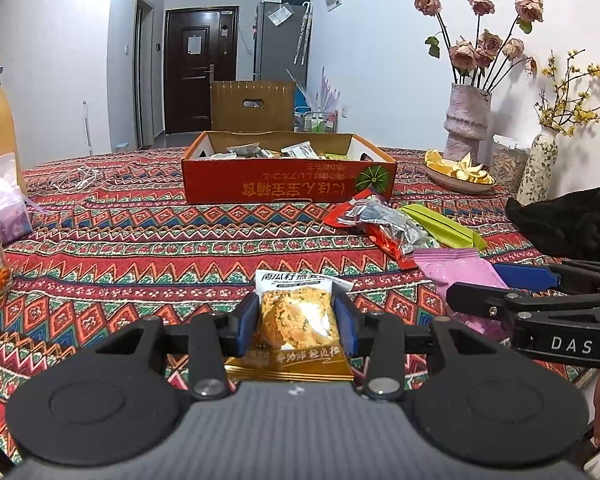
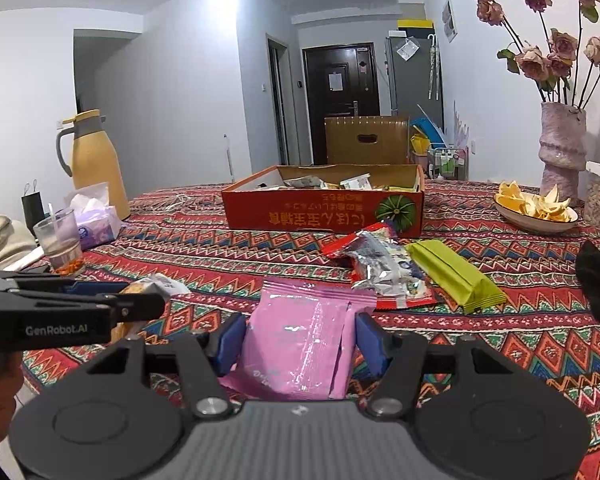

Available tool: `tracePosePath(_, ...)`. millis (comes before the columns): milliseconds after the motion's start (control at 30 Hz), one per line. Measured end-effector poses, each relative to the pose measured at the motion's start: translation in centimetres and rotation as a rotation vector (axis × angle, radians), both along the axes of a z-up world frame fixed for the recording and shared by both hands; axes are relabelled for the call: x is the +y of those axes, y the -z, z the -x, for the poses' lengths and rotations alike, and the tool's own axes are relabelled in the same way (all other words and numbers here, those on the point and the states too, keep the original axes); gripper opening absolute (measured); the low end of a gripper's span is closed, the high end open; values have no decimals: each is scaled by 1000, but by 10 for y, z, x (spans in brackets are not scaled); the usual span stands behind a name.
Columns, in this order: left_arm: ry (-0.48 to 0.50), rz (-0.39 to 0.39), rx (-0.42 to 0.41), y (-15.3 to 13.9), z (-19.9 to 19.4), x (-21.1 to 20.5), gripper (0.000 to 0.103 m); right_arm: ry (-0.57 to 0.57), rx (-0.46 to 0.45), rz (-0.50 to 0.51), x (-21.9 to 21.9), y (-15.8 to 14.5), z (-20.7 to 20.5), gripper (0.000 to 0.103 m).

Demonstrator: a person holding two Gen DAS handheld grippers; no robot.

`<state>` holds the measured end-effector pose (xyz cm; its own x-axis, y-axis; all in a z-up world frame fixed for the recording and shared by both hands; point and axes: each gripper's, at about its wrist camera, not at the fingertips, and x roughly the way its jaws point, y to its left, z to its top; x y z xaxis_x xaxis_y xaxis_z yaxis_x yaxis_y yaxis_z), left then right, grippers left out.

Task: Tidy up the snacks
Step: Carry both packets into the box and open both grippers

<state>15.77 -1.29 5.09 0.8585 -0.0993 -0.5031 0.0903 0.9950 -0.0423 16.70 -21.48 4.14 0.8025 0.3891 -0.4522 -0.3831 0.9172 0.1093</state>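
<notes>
My left gripper (image 1: 296, 324) is shut on a yellow oat-cookie packet (image 1: 296, 316), its blue pads pressing both sides. My right gripper (image 2: 300, 336) is shut on a pink snack packet (image 2: 296, 340), which also shows in the left wrist view (image 1: 456, 270). An orange cardboard box (image 1: 288, 182) (image 2: 324, 212) with several snacks inside stands farther back on the table. A red and silver packet (image 1: 380, 226) (image 2: 376, 264) and a green packet (image 1: 440, 226) (image 2: 456, 276) lie between the grippers and the box.
A patterned tablecloth (image 1: 140, 240) covers the table. A glass cup (image 2: 60, 244), tissue pack (image 2: 96, 216) and yellow thermos (image 2: 96, 164) stand at the left. A bowl of peels (image 2: 536, 208), vases (image 2: 560, 148) and a black cloth (image 1: 568, 224) sit at the right.
</notes>
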Motion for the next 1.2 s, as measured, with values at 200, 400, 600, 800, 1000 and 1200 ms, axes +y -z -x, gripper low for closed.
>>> tracePosePath(200,6,3,-2,-2,-16,-7,42,25,-4,12,-13,-3,-14,60)
tracePosePath(400,9,-1,0,-5,-36,-13,42,31,-12,16,-21,-8,-35,60)
tracePosePath(600,15,-10,-15,-14,-61,-14,42,22,-29,23,-20,-16,-61,60)
tracePosePath(800,20,-16,-33,-25,-97,-12,42,9,-64,35,-12,-30,-94,60)
tracePosePath(1000,31,-1,-34,-31,-143,-7,42,0,-71,48,-2,-35,-136,60)
tracePosePath(1200,48,2,-22,-39,-194,-3,42,3,-74,61,7,-40,-182,60)
